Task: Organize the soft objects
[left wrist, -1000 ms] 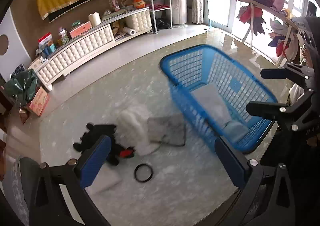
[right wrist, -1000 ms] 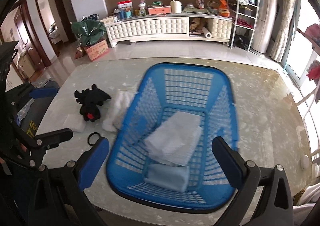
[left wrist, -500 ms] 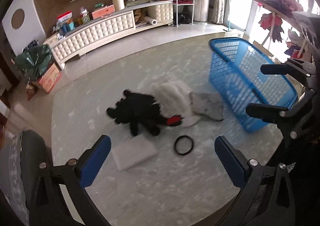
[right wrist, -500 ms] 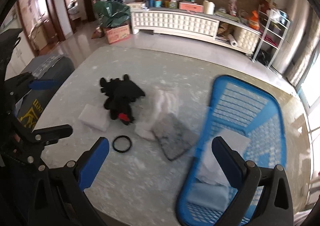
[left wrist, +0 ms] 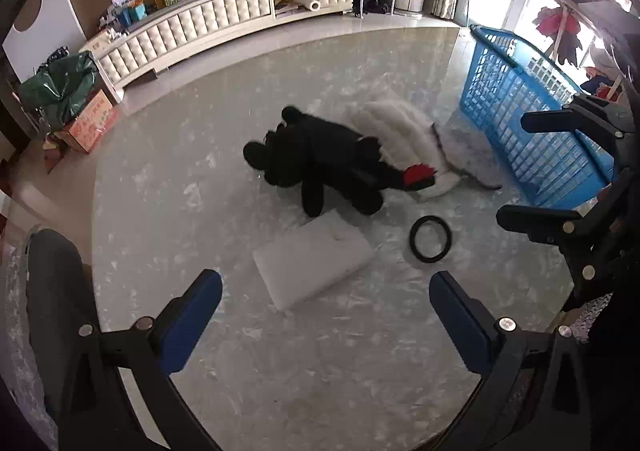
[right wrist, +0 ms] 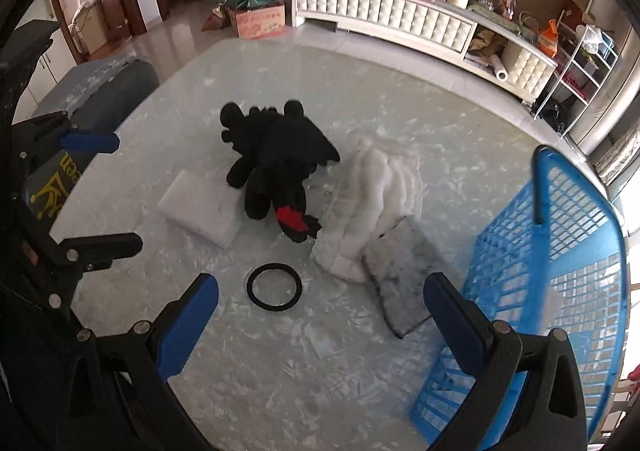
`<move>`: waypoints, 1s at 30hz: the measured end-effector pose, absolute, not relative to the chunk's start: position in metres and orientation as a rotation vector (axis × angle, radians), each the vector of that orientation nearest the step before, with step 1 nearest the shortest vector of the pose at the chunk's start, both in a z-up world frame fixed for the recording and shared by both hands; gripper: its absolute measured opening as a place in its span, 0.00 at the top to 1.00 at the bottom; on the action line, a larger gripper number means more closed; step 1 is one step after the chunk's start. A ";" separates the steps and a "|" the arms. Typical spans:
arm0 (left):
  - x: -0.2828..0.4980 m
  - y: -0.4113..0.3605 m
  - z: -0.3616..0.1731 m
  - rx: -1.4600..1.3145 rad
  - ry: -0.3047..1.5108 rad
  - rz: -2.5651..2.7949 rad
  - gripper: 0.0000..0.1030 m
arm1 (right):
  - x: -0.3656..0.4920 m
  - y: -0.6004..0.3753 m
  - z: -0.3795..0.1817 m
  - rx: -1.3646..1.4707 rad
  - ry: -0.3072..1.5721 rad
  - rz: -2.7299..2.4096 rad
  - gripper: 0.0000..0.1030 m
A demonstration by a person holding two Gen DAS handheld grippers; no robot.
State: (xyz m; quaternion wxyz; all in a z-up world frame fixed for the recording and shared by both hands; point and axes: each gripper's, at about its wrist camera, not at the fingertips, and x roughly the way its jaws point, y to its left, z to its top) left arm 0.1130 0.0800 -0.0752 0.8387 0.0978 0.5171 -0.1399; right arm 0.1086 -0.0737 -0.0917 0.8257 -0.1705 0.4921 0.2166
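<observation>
A black plush dragon point(left wrist: 320, 163) point(right wrist: 276, 159) lies mid-table. A white fluffy cloth point(left wrist: 404, 131) point(right wrist: 376, 203) lies right of it, with a grey folded cloth point(right wrist: 402, 275) beside that. A white sponge block point(left wrist: 314, 263) point(right wrist: 200, 207) and a black ring point(left wrist: 430, 238) point(right wrist: 274, 285) lie nearer. A blue basket point(left wrist: 532, 119) point(right wrist: 560, 271) stands at the right. My left gripper point(left wrist: 326, 319) is open and empty, just in front of the sponge block. My right gripper point(right wrist: 320, 315) is open and empty, just in front of the ring.
The table is a round marbled glass top point(left wrist: 280, 371). A grey chair point(left wrist: 56, 291) point(right wrist: 104, 91) stands at its left edge. A white cabinet point(left wrist: 208, 19), a cardboard box point(left wrist: 88, 123) and a clothes rack point(left wrist: 560, 3) stand beyond the table.
Both views have swung left, away from the basket toward the plush, the cloths, the sponge and the ring. Both grippers stayed open and empty.
</observation>
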 end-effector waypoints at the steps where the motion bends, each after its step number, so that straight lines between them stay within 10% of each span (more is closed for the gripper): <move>1: 0.115 0.083 -0.079 0.202 1.101 -0.303 0.00 | 0.111 -0.072 -0.096 -0.361 1.051 0.460 0.00; 30: 0.169 0.088 -0.134 0.515 1.119 -0.665 0.00 | 0.142 -0.084 -0.139 -0.397 1.166 0.361 0.02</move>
